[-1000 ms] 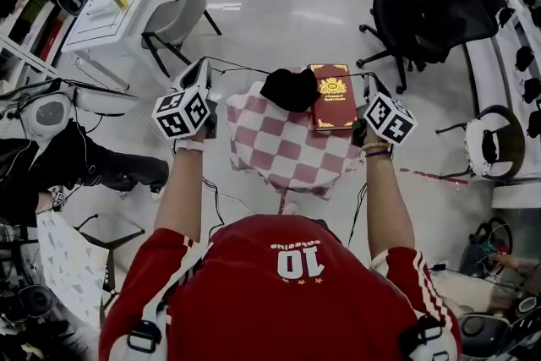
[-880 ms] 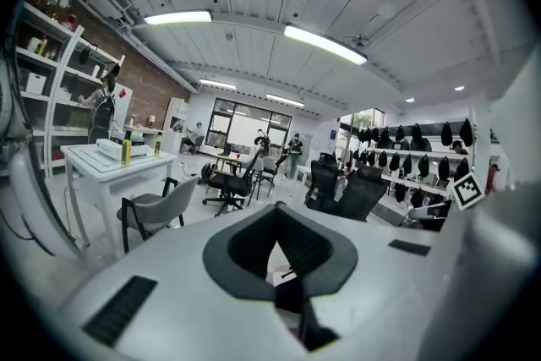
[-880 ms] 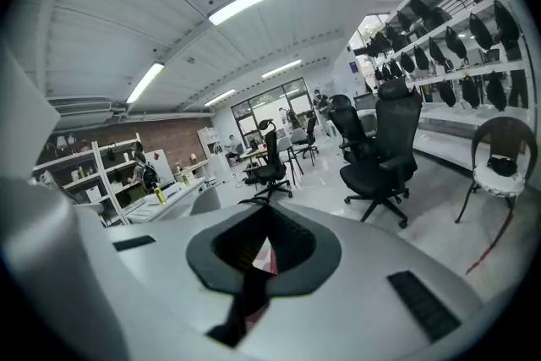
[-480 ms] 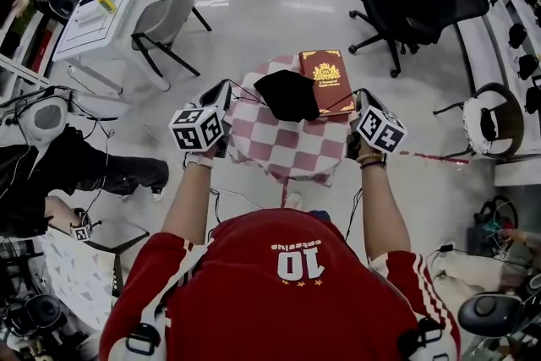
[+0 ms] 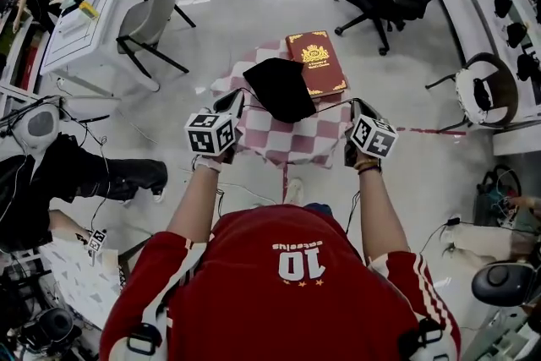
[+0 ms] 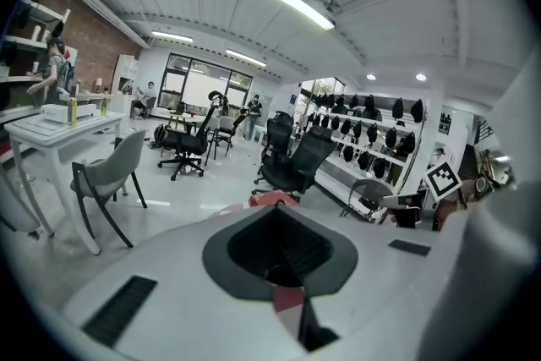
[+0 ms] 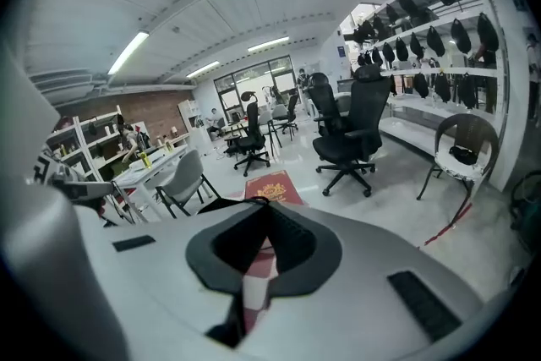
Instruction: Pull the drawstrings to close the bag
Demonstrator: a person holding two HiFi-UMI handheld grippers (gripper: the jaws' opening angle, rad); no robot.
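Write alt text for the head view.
Seen from above, a person in a red shirt holds the left gripper and right gripper shut on drawstrings either side of a black bag on a checked table, beside a red book.

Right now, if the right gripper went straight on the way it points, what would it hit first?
Probably the red-and-white checkered tablecloth, just ahead of the right gripper, whose jaws are shut; the dark red hardcover book lies beyond. Depth is unclear.

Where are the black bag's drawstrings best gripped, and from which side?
The bare cord just outside the black bag: left drawstring from the left with the left gripper, right drawstring from the right with the right gripper. Both cords lead sideways from it.
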